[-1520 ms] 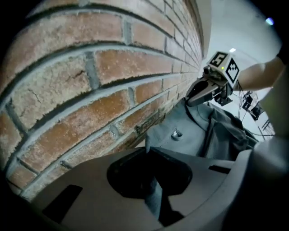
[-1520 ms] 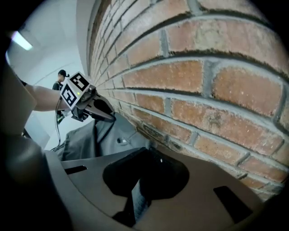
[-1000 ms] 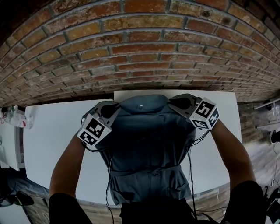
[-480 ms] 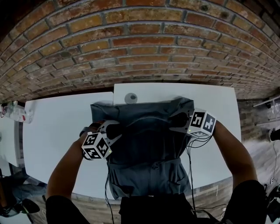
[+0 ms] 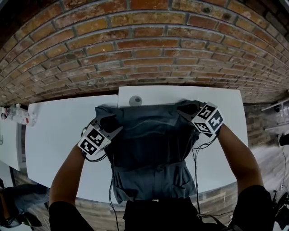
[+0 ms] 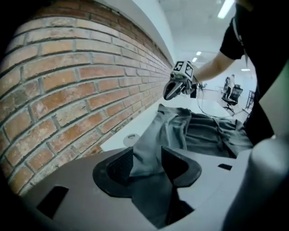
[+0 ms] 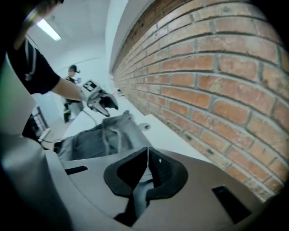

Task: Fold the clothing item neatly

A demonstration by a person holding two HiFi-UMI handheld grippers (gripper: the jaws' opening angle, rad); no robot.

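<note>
Garment [image 5: 149, 144] apparently lengthwise toward wall [image 5: 144, 49]

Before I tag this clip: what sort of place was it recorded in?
Probably an office or lab workroom rather than a home: white tables pushed against a bare brick wall, ceiling strip lights and an office chair in the background. A grey garment lies on the tables.

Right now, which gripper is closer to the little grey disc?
Left. The left gripper sits just left of the grey disc; the right gripper is farther to its right.
</note>
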